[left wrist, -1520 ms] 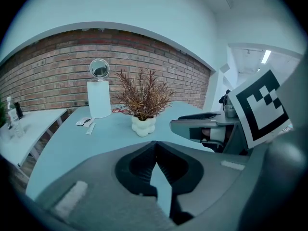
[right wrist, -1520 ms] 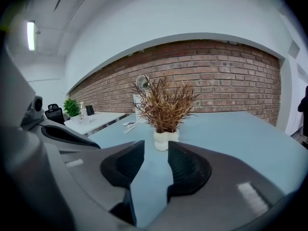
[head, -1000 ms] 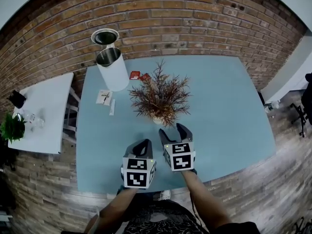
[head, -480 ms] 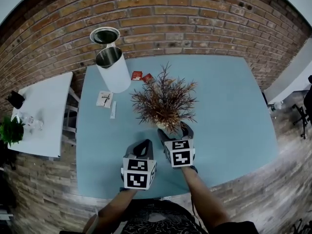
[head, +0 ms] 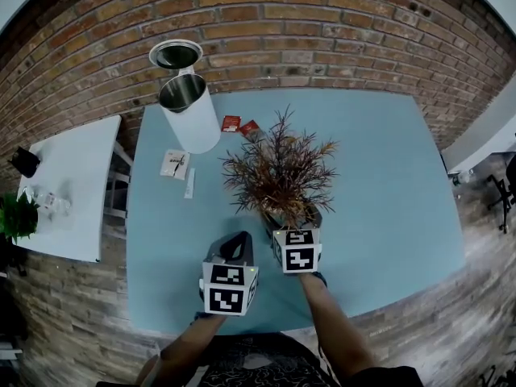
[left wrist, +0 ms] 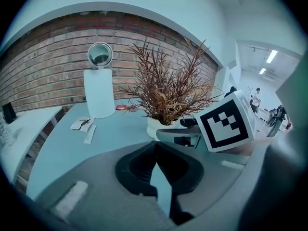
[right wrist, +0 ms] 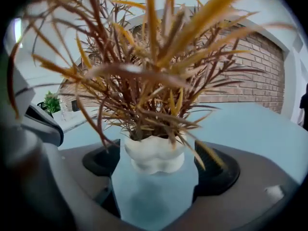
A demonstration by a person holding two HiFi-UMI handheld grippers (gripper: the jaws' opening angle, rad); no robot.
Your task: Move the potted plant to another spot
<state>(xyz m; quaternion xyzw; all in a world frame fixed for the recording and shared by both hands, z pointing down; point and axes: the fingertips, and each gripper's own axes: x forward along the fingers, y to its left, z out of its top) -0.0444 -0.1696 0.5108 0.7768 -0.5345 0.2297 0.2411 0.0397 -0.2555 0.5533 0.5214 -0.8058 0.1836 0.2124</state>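
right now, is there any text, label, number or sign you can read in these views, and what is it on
No text can be read in any view.
Red packets: print too small to read.
White card: a dark mark, too blurred to read.
Marker cubes: black-and-white square patterns only, no letters or numbers.
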